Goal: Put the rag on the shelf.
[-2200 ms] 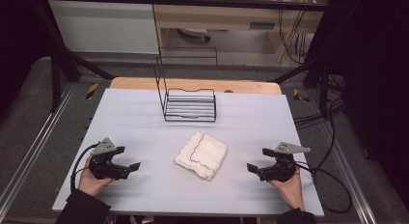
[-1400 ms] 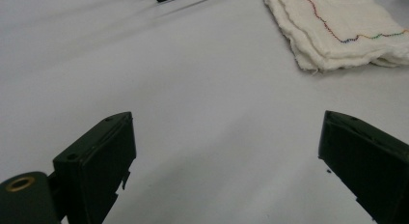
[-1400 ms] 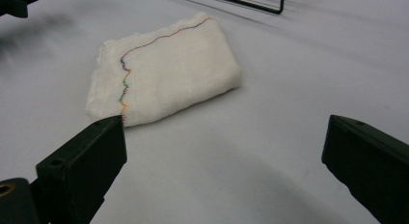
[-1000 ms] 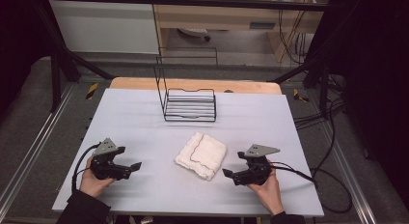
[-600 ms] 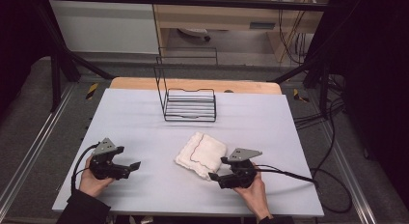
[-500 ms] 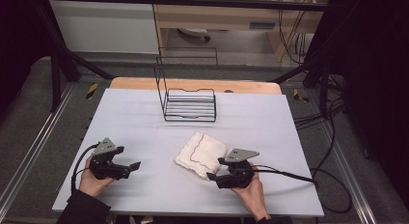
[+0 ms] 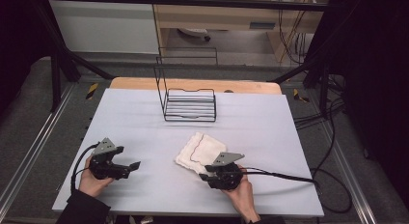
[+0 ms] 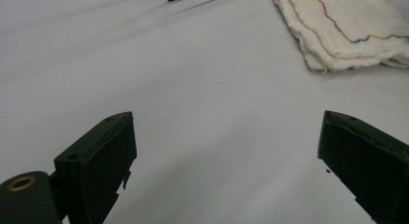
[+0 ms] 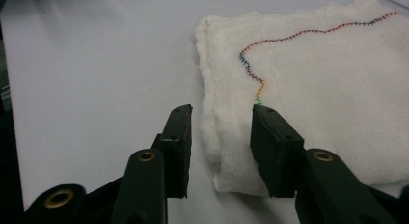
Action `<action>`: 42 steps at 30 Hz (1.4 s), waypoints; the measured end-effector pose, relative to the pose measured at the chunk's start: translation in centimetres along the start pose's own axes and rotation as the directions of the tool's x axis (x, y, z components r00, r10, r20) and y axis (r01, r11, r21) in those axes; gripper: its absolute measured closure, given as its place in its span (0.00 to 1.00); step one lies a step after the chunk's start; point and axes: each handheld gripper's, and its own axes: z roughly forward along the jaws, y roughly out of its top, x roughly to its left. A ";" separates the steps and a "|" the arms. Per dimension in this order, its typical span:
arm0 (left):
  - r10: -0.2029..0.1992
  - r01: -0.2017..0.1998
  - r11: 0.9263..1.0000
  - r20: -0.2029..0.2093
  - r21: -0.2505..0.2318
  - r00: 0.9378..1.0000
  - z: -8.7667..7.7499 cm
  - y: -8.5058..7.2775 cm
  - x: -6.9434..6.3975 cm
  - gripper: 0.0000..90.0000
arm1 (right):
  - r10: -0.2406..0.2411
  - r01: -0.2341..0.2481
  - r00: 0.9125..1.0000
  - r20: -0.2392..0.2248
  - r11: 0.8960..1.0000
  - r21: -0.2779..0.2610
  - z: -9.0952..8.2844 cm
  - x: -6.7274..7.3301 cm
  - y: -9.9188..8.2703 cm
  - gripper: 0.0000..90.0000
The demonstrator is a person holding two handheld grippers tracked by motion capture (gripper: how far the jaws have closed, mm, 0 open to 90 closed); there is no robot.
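The right gripper (image 9: 219, 147) has just been closing its jaws, which now straddle the near edge of the folded white cloth (image 9: 328, 89) with that edge between them but the pads not yet visibly pressing on it. The cloth lies flat near the middle of the desk (image 7: 144, 118), directly ahead of this gripper, its stitched line running away toward the far corner. The left gripper (image 7: 132, 165) rests well apart from the cloth, jaws spread wide, with the wire rack (image 7: 189, 105) farther back.

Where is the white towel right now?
In the high view the folded white towel lies near the table's middle, in front of the wire rack, its near edge between the right gripper's fingers.
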 end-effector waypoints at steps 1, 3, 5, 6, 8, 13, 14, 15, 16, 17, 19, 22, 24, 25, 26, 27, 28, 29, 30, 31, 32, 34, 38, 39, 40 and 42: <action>0.000 0.000 1.000 0.000 0.000 1.000 0.0 0.0 0.0 0.07 | -0.006 0.006 1.000 0.006 1.000 0.004 0.0 -0.1 0.0 0.71; -0.001 0.001 1.000 0.001 0.001 1.000 0.0 0.0 0.0 0.07 | -0.012 0.012 1.000 0.015 1.000 0.014 0.1 -0.1 -0.1 0.75; 0.000 0.000 1.000 0.000 0.001 1.000 0.0 0.0 0.0 0.07 | -0.020 0.019 1.000 0.016 1.000 0.017 0.2 -0.1 -0.2 0.75; 0.000 0.000 1.000 0.001 0.002 1.000 0.0 0.0 0.0 0.07 | -0.019 0.019 1.000 0.017 1.000 0.016 0.3 0.0 -0.2 0.76; 0.000 0.000 1.000 0.001 0.002 1.000 0.0 0.0 0.0 0.07 | -0.022 0.022 1.000 0.021 1.000 0.017 0.3 0.0 -0.3 0.77; 0.003 -0.003 1.000 0.001 0.006 1.000 0.1 0.0 0.0 0.07 | -0.042 0.041 0.999 0.029 0.999 0.026 0.2 -0.1 -0.2 0.89; 0.003 -0.003 1.000 0.001 0.006 1.000 0.1 0.0 0.0 0.07 | -0.042 0.041 0.999 0.029 0.999 0.026 0.2 -0.1 -0.2 0.89; 0.002 -0.002 1.000 0.001 0.003 1.000 0.1 0.0 0.0 0.07 | -0.042 0.041 0.999 0.028 0.999 0.030 0.1 -0.1 -0.2 0.92; 0.001 -0.001 1.000 0.002 0.003 1.000 0.0 0.0 0.0 0.07 | -0.047 0.046 0.999 0.026 0.998 0.036 0.0 -0.1 -0.1 0.92; 0.000 0.000 1.000 0.000 0.002 1.000 0.0 0.0 0.0 0.07 | -0.052 0.051 0.998 0.025 0.998 0.036 -0.1 -0.2 -0.1 0.93; 0.000 0.000 1.000 0.001 0.001 1.000 0.0 0.0 0.0 0.07 | -0.056 0.055 0.998 0.023 0.998 0.035 -0.4 -0.2 0.0 0.93; 0.001 -0.001 1.000 0.001 0.001 1.000 0.0 0.0 0.0 0.07 | -0.065 0.064 0.998 0.017 0.997 0.039 -0.9 -0.3 0.2 0.93; 0.001 -0.001 1.000 0.001 0.001 1.000 0.0 0.0 0.0 0.07 | -0.064 0.063 0.998 0.011 0.997 0.044 -1.3 -0.4 0.1 0.93; 0.000 0.000 1.000 0.001 0.000 1.000 0.0 0.0 0.0 0.07 | -0.064 0.063 0.998 0.011 0.997 0.044 -1.3 -0.4 0.1 0.93; 0.000 0.000 1.000 0.001 0.000 1.000 0.0 0.0 0.0 0.07 | -0.046 0.046 0.999 0.002 0.998 0.041 -1.7 -0.7 0.0 0.93; 0.001 -0.001 1.000 0.001 0.001 1.000 0.0 0.0 0.0 0.07 | -0.046 0.046 0.999 0.002 0.998 0.041 -1.7 -0.7 0.0 0.93; 0.001 -0.001 1.000 0.001 0.001 1.000 0.0 0.0 0.0 0.07 | -0.033 0.033 0.999 -0.003 0.999 0.042 -2.1 -0.9 -0.2 0.93; 0.001 -0.001 1.000 0.001 0.002 1.000 0.0 0.0 0.0 0.07 | -0.031 0.032 1.000 -0.003 0.998 0.049 -2.3 -1.0 -0.2 0.93; 0.000 0.000 1.000 0.001 0.001 1.000 0.0 0.0 0.0 0.07 | -0.031 0.032 1.000 -0.003 0.998 0.049 -2.3 -1.0 -0.2 0.93; 0.001 -0.001 1.000 0.001 0.001 1.000 0.0 0.0 0.0 0.07 | -0.035 0.035 0.999 -0.004 0.998 0.050 -2.7 -1.2 -0.4 0.93; 0.000 0.000 1.000 0.002 0.001 1.000 0.0 0.0 0.0 0.07 | -0.032 0.033 0.999 -0.006 0.998 0.049 -2.9 -1.2 -0.5 0.93; 0.000 0.000 1.000 0.002 0.002 1.000 0.0 0.0 0.0 0.07 | -0.015 0.015 1.000 -0.015 0.999 0.045 -2.8 -1.4 -0.7 0.91; 0.003 -0.003 1.000 0.001 0.002 1.000 0.0 0.0 -0.1 0.07 | 0.000 0.001 1.000 -0.010 0.999 0.039 -2.5 -1.3 -0.9 0.76; 0.001 -0.001 1.000 0.002 0.000 1.000 0.0 0.0 -0.1 0.07 | 0.007 -0.007 1.000 -0.003 1.000 0.030 -2.8 -1.3 -0.9 0.71; 0.002 -0.002 1.000 0.003 0.001 1.000 -0.1 0.0 0.0 0.07 | 0.020 -0.020 1.000 0.013 1.000 0.009 -3.2 -1.4 -0.9 0.70; -0.001 0.001 1.000 0.002 0.000 1.000 -0.1 0.0 0.0 0.07 | 0.063 -0.062 0.997 0.043 0.998 -0.014 -3.9 -1.7 -0.9 0.66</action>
